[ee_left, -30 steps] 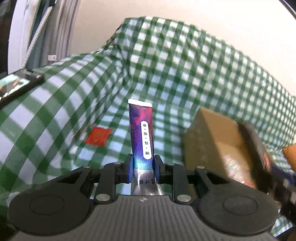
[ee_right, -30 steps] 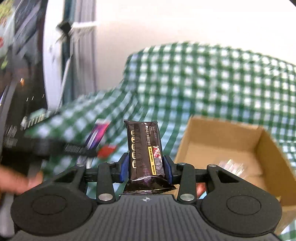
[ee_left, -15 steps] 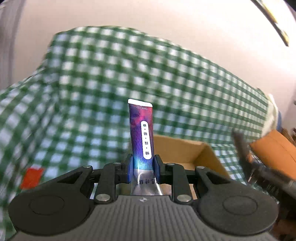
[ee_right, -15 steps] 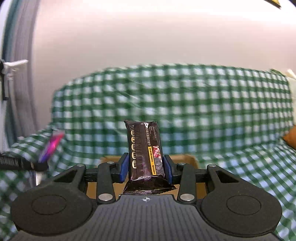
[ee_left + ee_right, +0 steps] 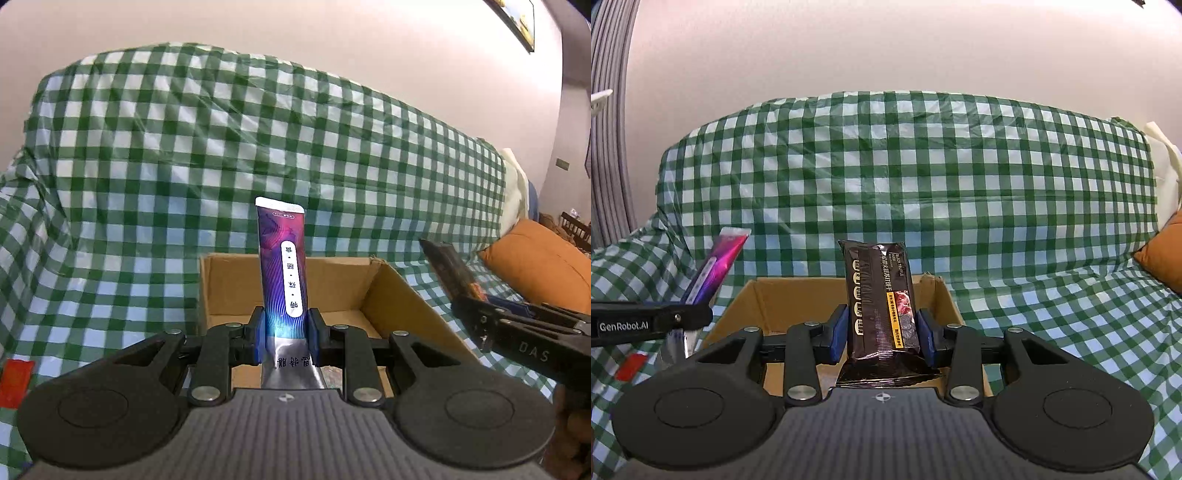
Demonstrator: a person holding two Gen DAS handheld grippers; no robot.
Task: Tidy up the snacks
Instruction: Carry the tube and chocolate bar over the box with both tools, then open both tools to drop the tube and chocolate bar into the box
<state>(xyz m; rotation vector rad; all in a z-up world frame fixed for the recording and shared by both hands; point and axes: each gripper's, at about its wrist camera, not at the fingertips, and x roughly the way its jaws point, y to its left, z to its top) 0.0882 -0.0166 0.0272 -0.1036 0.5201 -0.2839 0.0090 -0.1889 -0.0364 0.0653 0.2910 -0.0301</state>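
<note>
My left gripper is shut on a tall purple snack packet and holds it upright in front of an open cardboard box. My right gripper is shut on a black biscuit packet, upright over the same box. In the right wrist view the left gripper and its purple packet show at the left, beside the box. In the left wrist view the right gripper and the black packet show at the right of the box.
The box sits on a sofa under a green and white checked cloth. A small red packet lies on the cloth left of the box; it also shows in the right wrist view. An orange cushion lies at the right.
Both grippers have swung right from the sofa's left side and now face the box, each still holding its packet. The red packet has slid to the left edge of the views.
</note>
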